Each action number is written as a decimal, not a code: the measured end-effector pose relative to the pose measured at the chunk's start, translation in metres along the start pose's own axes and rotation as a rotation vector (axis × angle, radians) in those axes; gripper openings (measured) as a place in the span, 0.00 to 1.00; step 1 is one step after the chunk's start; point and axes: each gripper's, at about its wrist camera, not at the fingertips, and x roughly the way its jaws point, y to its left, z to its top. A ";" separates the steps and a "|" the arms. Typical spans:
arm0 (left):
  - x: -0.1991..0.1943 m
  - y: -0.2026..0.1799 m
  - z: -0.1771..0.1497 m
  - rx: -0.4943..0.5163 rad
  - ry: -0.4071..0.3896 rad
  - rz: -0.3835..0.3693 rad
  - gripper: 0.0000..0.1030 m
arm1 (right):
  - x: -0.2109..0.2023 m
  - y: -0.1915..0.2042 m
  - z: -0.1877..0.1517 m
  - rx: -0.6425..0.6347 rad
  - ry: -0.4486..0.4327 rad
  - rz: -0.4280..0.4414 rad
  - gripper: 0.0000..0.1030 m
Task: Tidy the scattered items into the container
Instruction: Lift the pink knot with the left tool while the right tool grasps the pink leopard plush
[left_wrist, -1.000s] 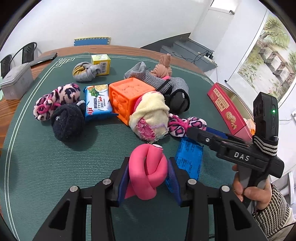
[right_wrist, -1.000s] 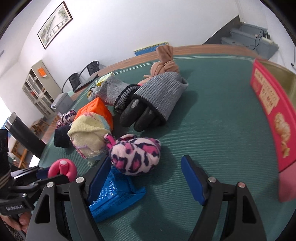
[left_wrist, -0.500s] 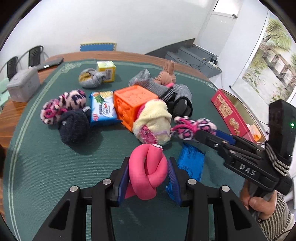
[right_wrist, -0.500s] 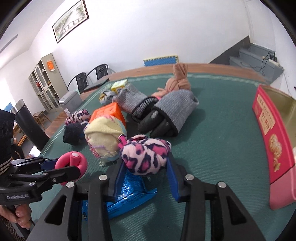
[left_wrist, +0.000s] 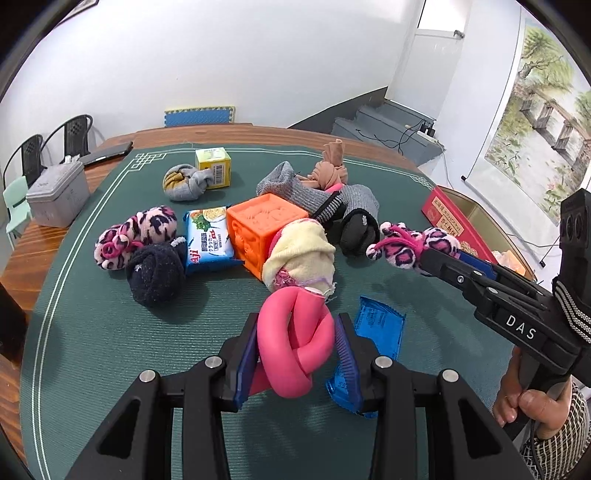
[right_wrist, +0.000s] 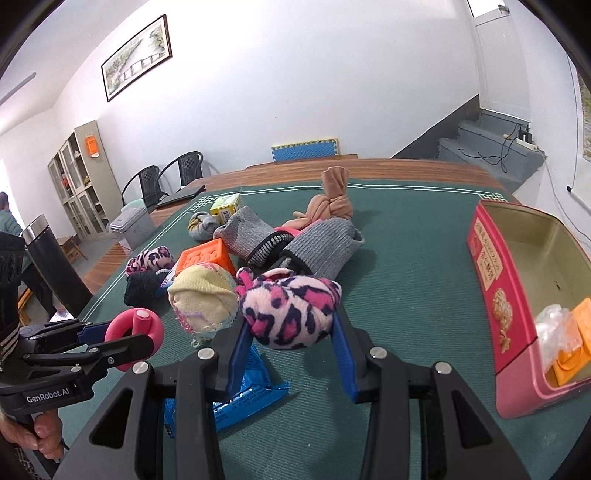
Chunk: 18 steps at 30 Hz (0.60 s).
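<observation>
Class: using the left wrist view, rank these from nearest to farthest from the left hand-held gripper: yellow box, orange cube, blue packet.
1. Blue packet, just right of the left hand-held gripper.
2. Orange cube, mid-table, beyond it.
3. Yellow box, near the far edge.

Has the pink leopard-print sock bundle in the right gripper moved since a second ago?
Yes. The leopard-print sock bundle, gripped by the right gripper, has lifted off the green mat, above the blue packet that it lay against.

White walls (right_wrist: 295, 74); framed painting (right_wrist: 136, 55); black chairs (right_wrist: 166, 181); cabinet (right_wrist: 79, 184).
</observation>
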 end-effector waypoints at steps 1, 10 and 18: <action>-0.001 -0.001 0.000 0.005 -0.007 0.006 0.40 | 0.000 0.000 0.000 0.000 -0.001 -0.001 0.43; -0.004 -0.008 0.000 0.033 -0.038 0.045 0.40 | -0.003 0.002 -0.002 -0.014 -0.010 -0.014 0.43; -0.007 -0.011 0.000 0.042 -0.058 0.069 0.40 | -0.006 0.002 -0.001 -0.014 -0.023 -0.025 0.43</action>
